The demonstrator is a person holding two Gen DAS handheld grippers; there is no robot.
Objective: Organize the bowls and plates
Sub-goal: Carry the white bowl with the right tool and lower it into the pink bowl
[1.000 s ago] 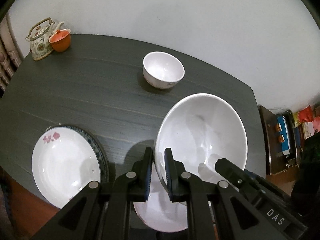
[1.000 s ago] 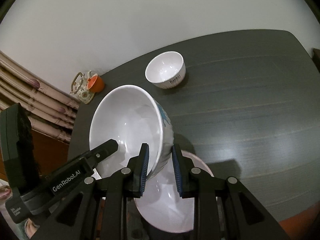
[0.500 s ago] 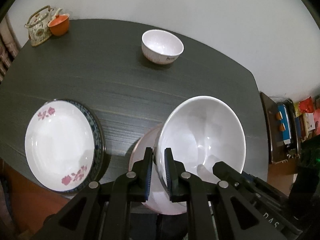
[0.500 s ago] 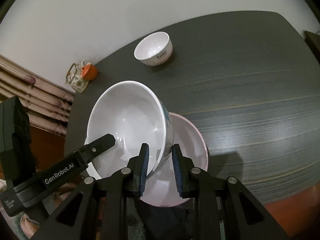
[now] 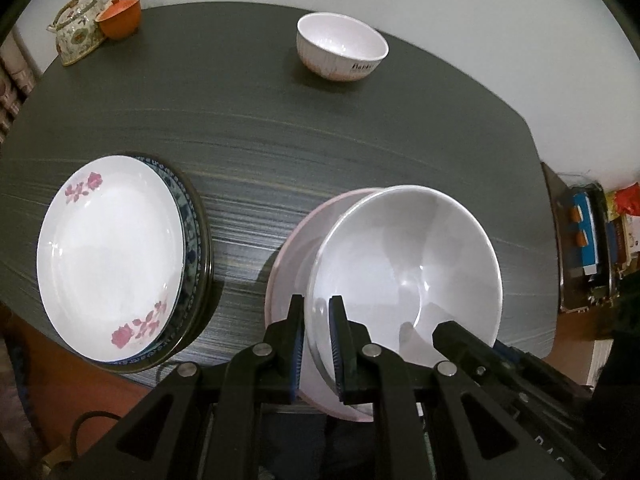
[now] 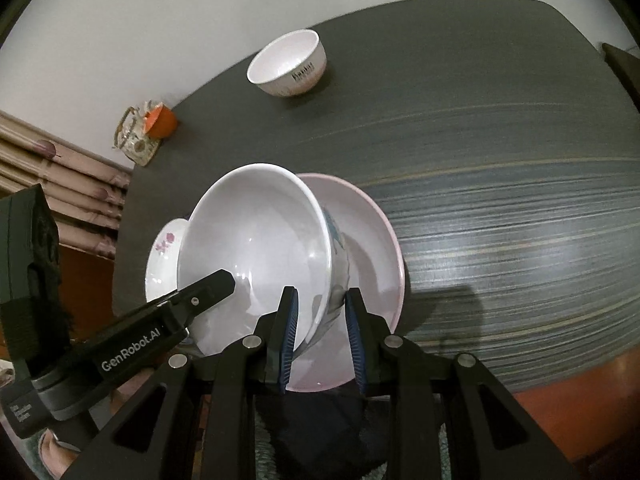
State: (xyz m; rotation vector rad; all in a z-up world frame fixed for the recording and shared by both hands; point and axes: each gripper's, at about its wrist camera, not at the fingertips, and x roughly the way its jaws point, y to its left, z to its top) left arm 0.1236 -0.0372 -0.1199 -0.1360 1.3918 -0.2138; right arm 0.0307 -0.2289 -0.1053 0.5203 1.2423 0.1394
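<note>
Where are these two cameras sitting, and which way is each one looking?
Left wrist view: sits on the left hand-held gripper, looking steeply down along its fingers at the large white bowl whose rim they clamp; the other gripper's finger pokes in at lower right.
Right wrist view: sits on the right hand-held gripper, looking down at the opposite rim of the large white bowl; the left gripper's body shows at lower left.
Shared: the bowl, the pink plate beneath it, the small bowl, the teapot, the dark table.

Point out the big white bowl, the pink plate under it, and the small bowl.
big white bowl (image 5: 420,256), left wrist view, inner wall
pink plate (image 6: 372,224), right wrist view, bare inner surface
small bowl (image 5: 340,40), left wrist view, inside
</note>
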